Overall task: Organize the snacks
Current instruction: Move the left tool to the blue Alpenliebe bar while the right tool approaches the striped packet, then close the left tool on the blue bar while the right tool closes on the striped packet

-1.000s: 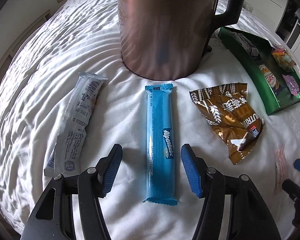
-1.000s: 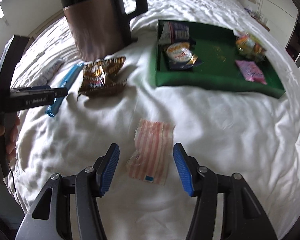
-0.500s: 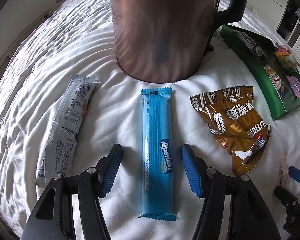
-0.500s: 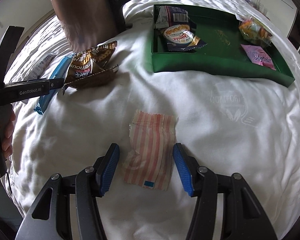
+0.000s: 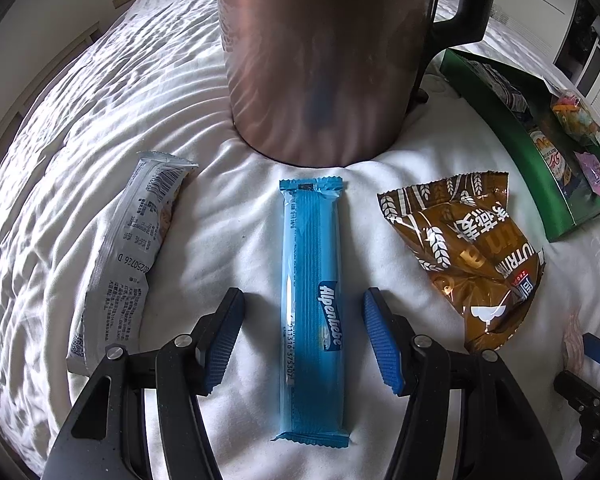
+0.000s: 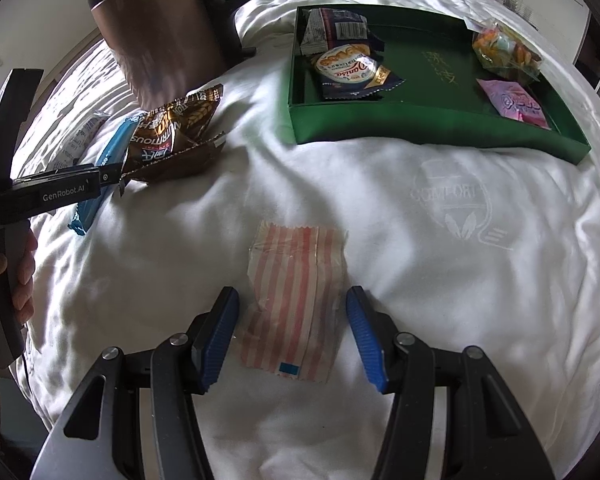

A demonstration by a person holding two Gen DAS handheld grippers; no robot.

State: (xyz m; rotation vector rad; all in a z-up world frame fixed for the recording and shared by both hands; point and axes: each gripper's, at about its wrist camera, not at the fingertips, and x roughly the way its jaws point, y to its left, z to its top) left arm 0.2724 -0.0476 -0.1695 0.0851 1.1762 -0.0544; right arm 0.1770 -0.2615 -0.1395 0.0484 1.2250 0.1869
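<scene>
My left gripper (image 5: 303,334) is open, its blue pads on either side of a long blue Alpenliebe bar (image 5: 313,300) lying on the white bed. A silver packet (image 5: 130,256) lies to its left and a brown snack bag (image 5: 464,252) to its right. My right gripper (image 6: 287,332) is open around a red-and-white striped packet (image 6: 296,300) flat on the bed. The green tray (image 6: 420,128) sits beyond it and holds several snacks, among them a blue-white pack (image 6: 350,70) and a pink pack (image 6: 518,102).
A tall copper-coloured kettle (image 5: 324,60) with a black handle stands just past the blue bar; it also shows in the right wrist view (image 6: 160,28). The left gripper's body and the hand holding it (image 6: 8,240) are at the left of the right wrist view.
Both grippers moved forward and lower. The blue bar now lies deeper between the left pads, and the striped packet lies between the right pads. Both stay open.
</scene>
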